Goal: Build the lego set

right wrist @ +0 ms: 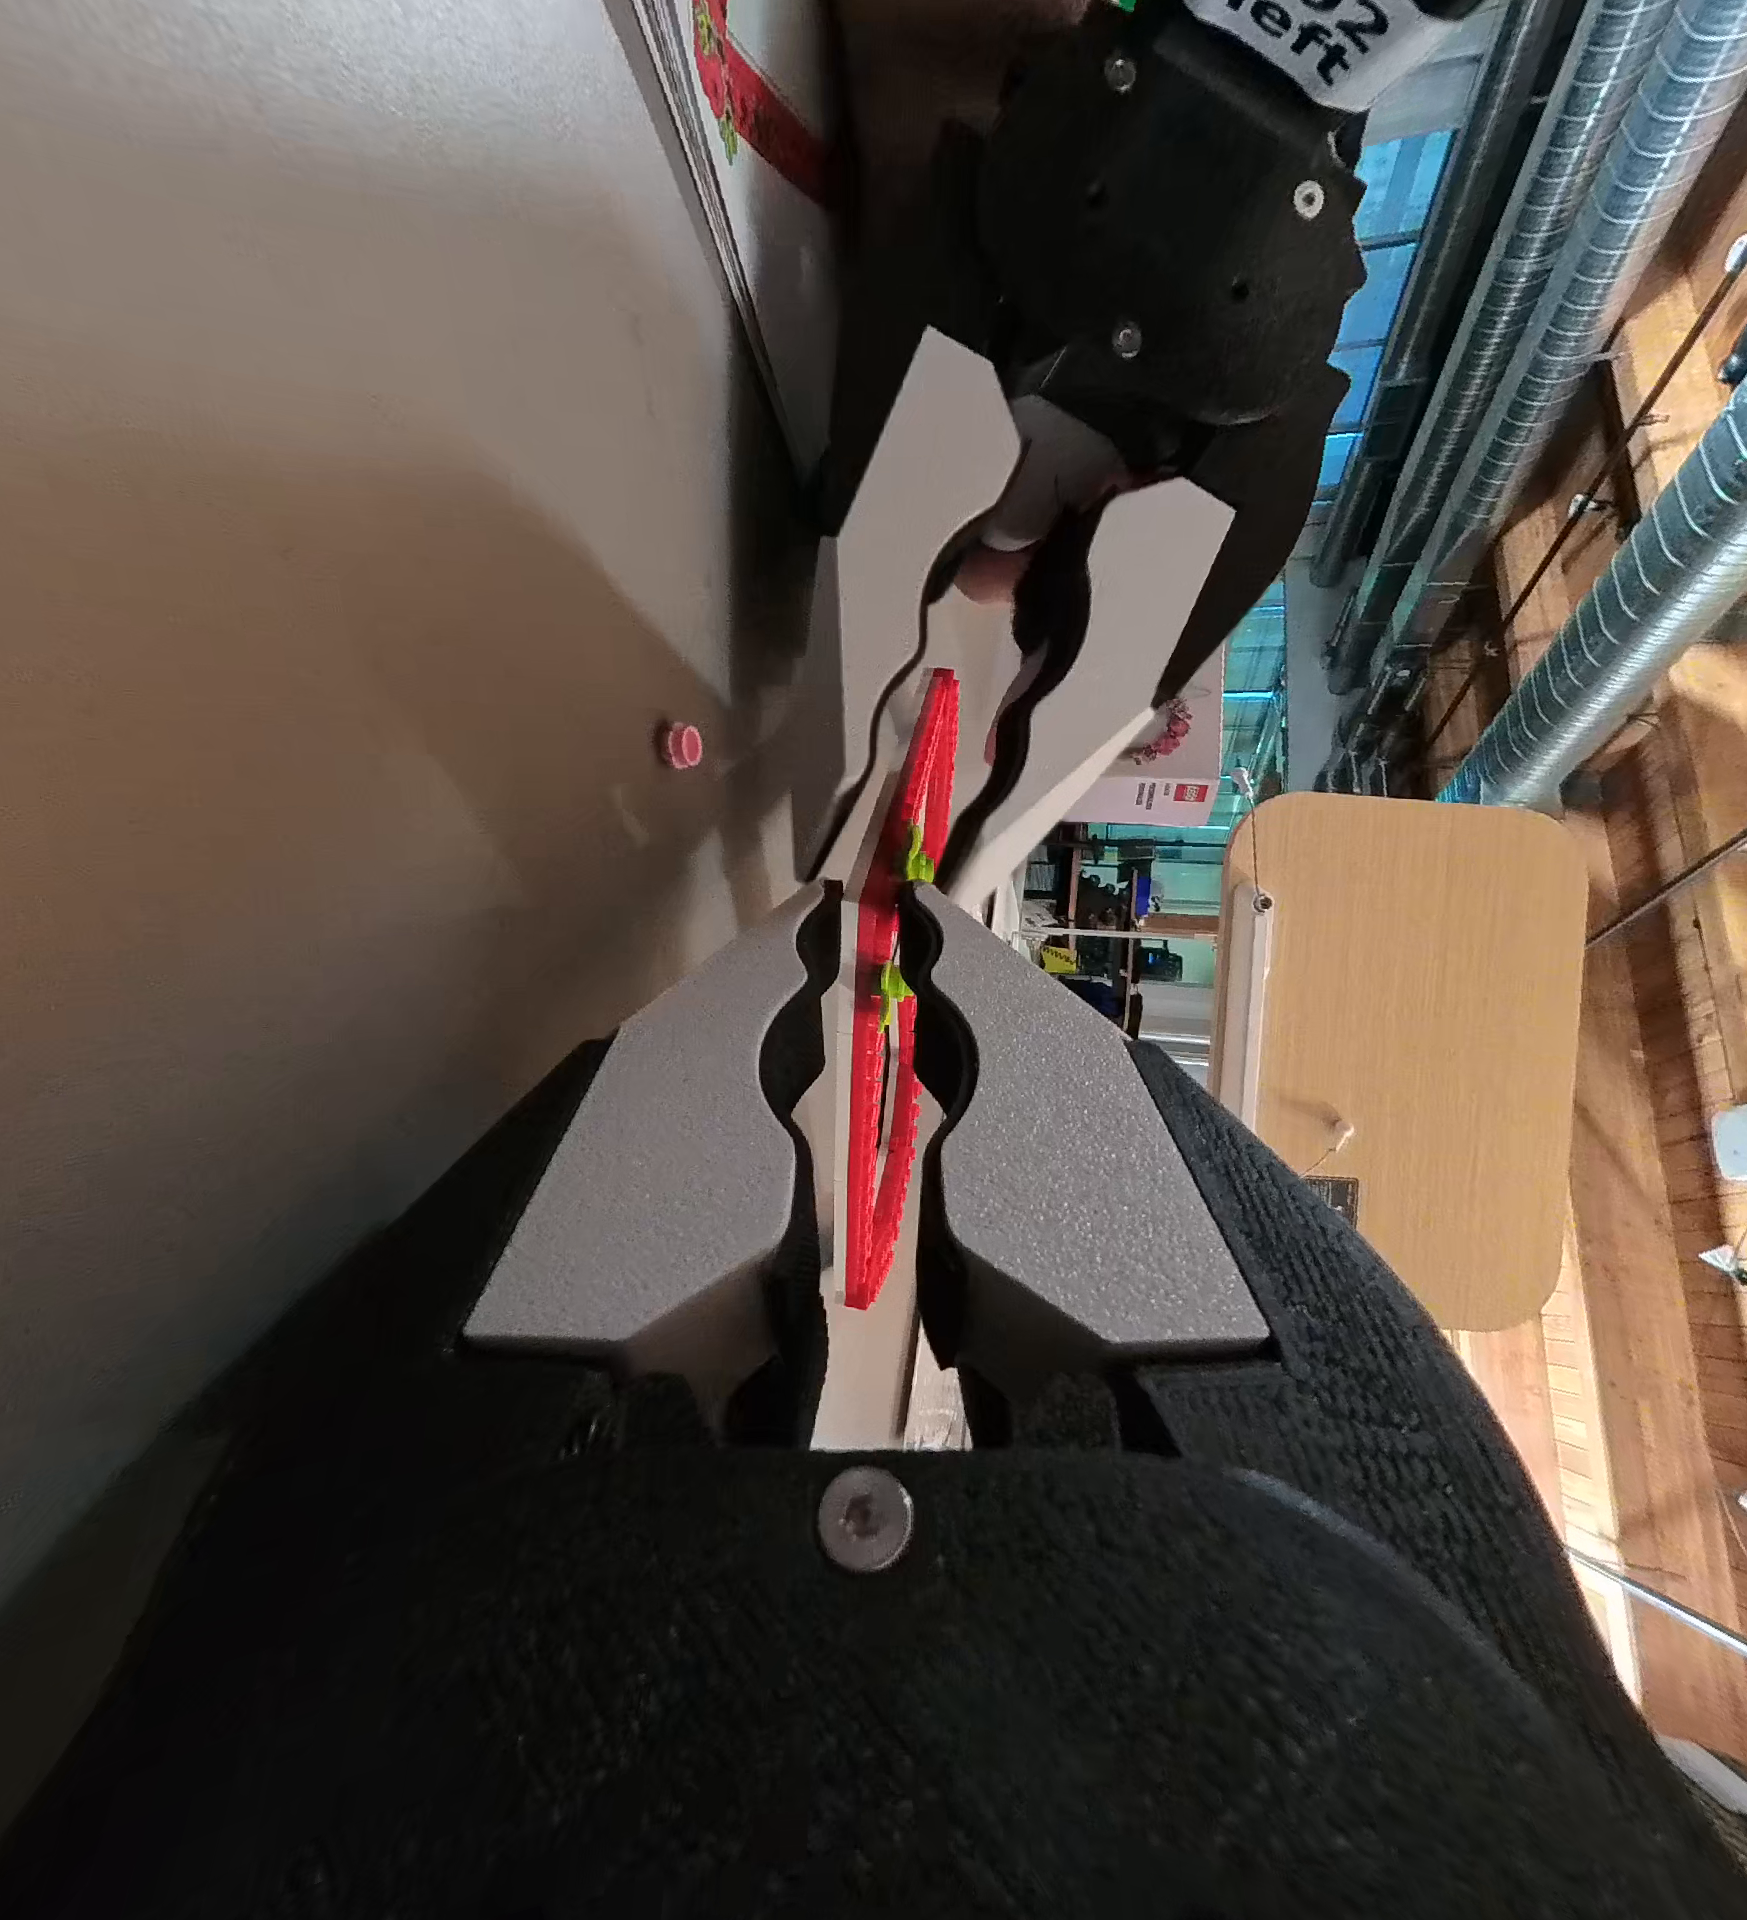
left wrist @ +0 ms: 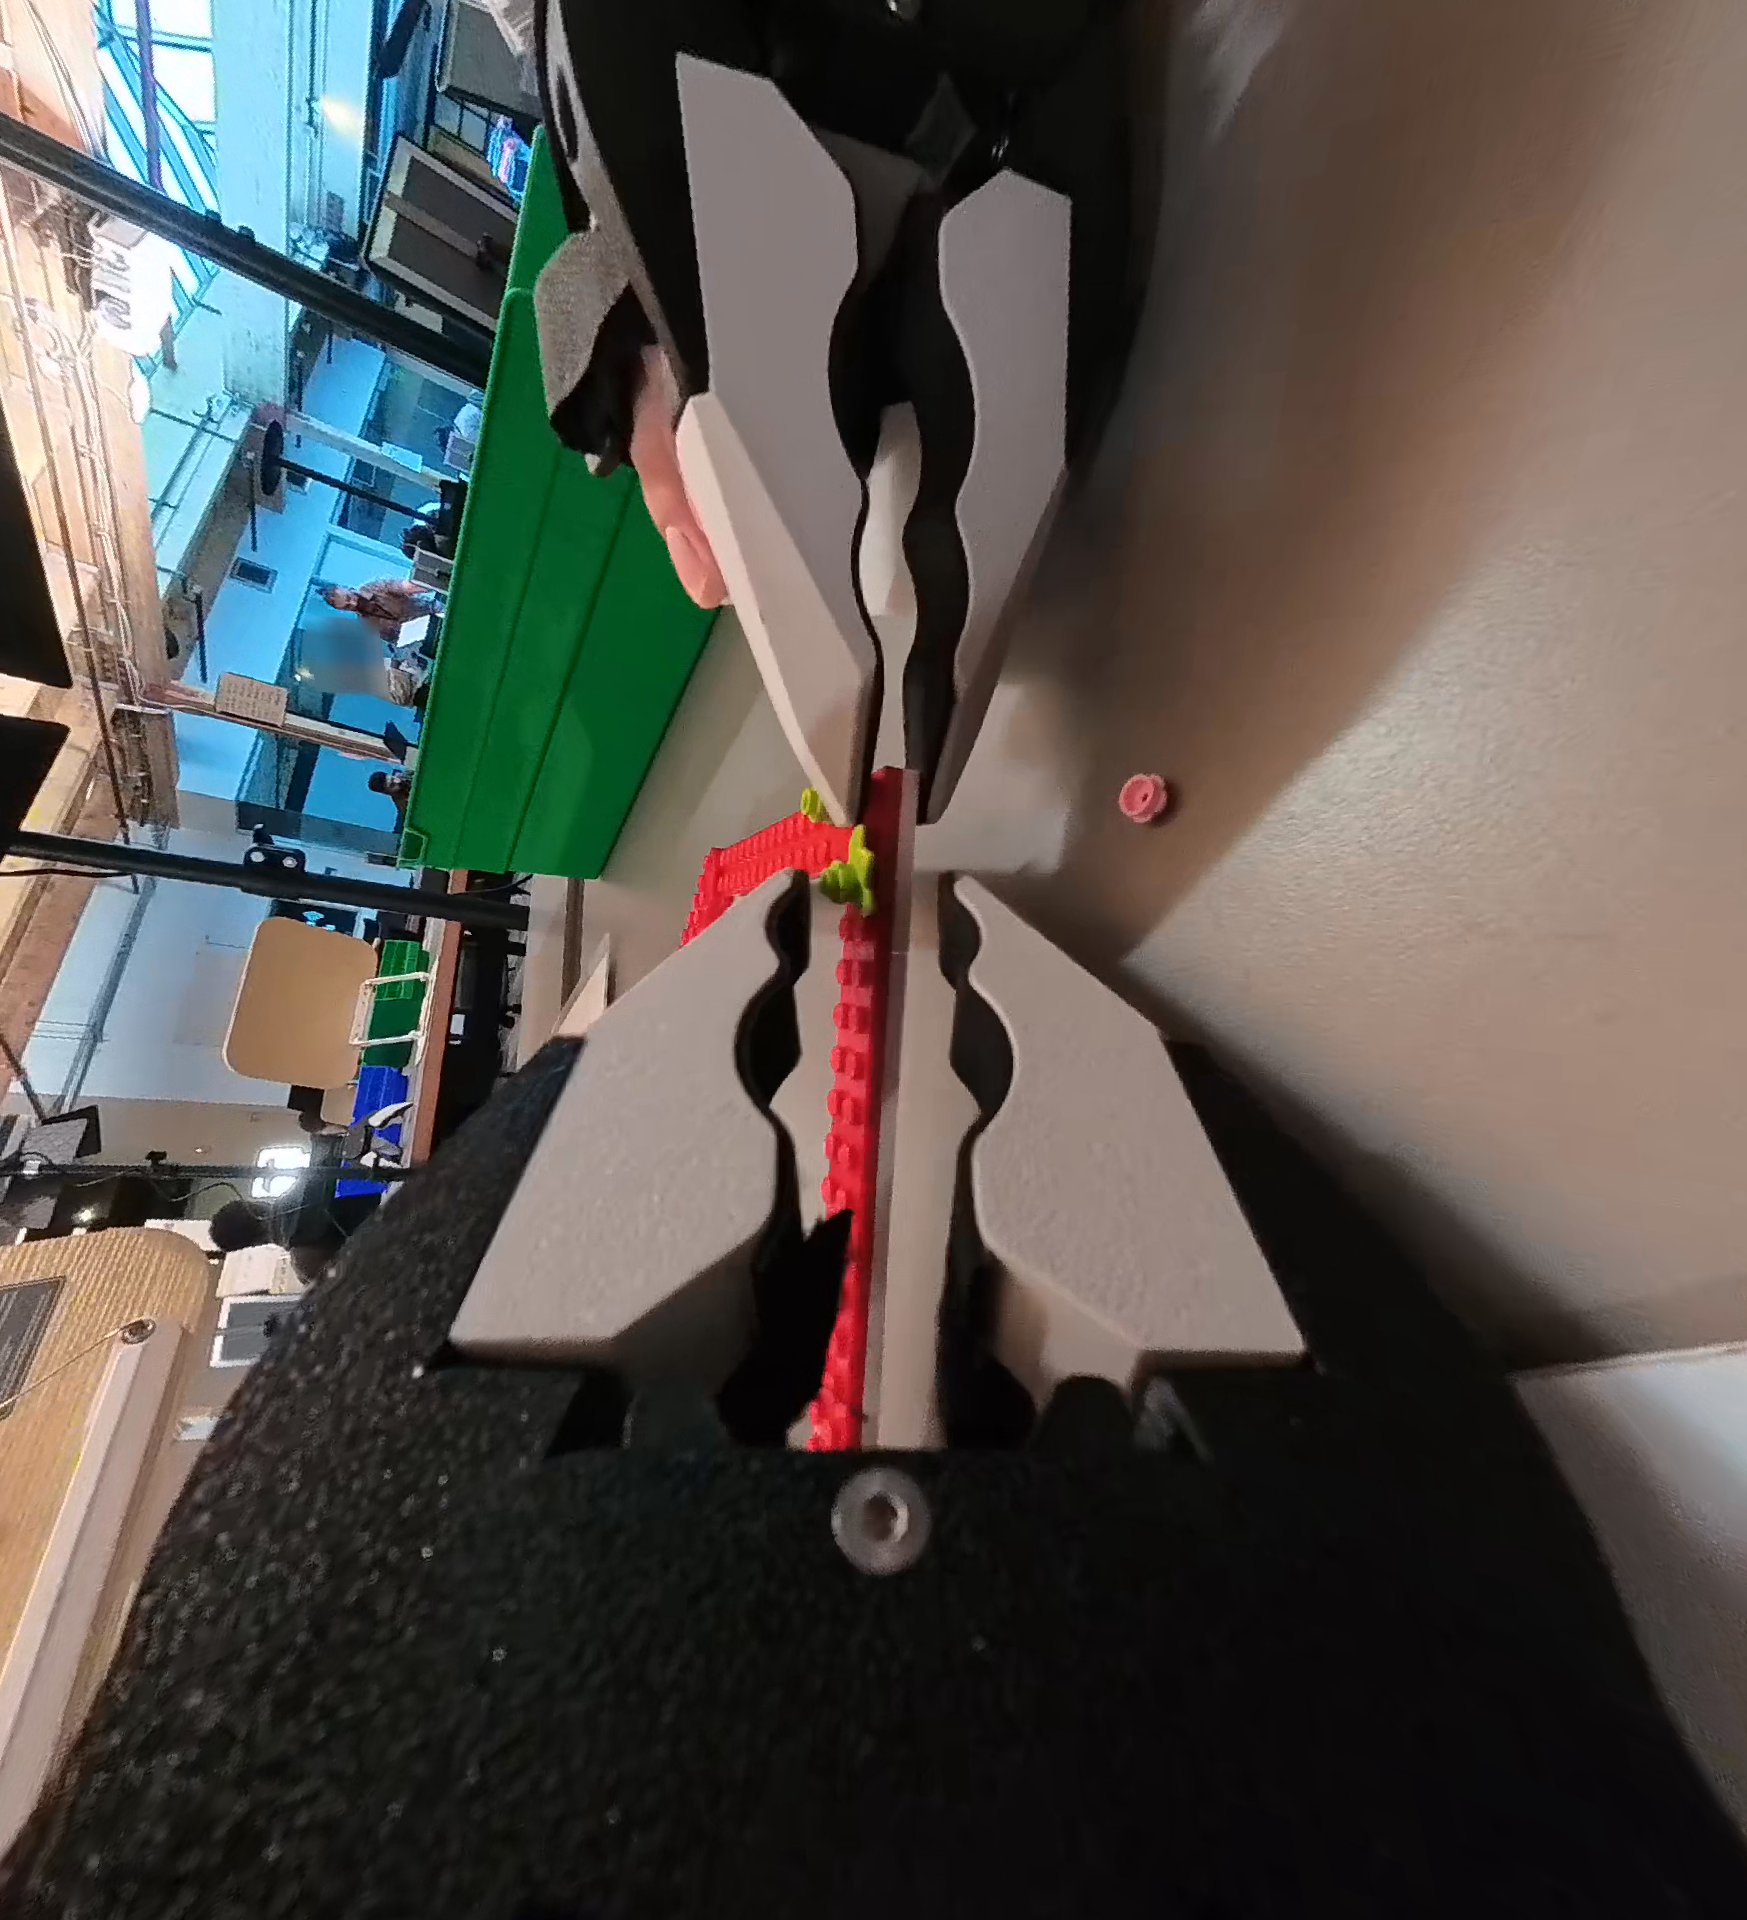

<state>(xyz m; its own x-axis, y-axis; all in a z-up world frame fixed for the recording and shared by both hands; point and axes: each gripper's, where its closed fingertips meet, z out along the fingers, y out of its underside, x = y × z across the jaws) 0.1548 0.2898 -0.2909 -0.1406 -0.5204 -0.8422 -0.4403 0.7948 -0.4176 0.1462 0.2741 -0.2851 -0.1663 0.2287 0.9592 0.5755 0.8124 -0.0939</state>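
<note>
The lego build is a flat white plate edged with red studded strips (left wrist: 856,1091) and small lime green pieces (left wrist: 848,873). It is held on edge above the table, between the two grippers. My left gripper (left wrist: 874,899) is shut on one end of it. My right gripper (right wrist: 874,894) is shut on the other end (right wrist: 874,1143), with lime pieces (right wrist: 892,982) between its fingers. Each gripper shows head-on in the other's view: the right one (left wrist: 895,784) and the left one (right wrist: 890,873). A loose pink round stud (left wrist: 1143,798) lies on the table, also in the right wrist view (right wrist: 679,745).
A green bin (left wrist: 547,623) stands on the table behind the right gripper. An instruction booklet (right wrist: 744,114) lies on the table (right wrist: 277,520) behind the left gripper. A wooden chair back (right wrist: 1399,1039) is beyond the table edge. A person's fingers (left wrist: 682,499) grip the right gripper. Only a small space, under 4 cm, lies between the two pairs of fingers.
</note>
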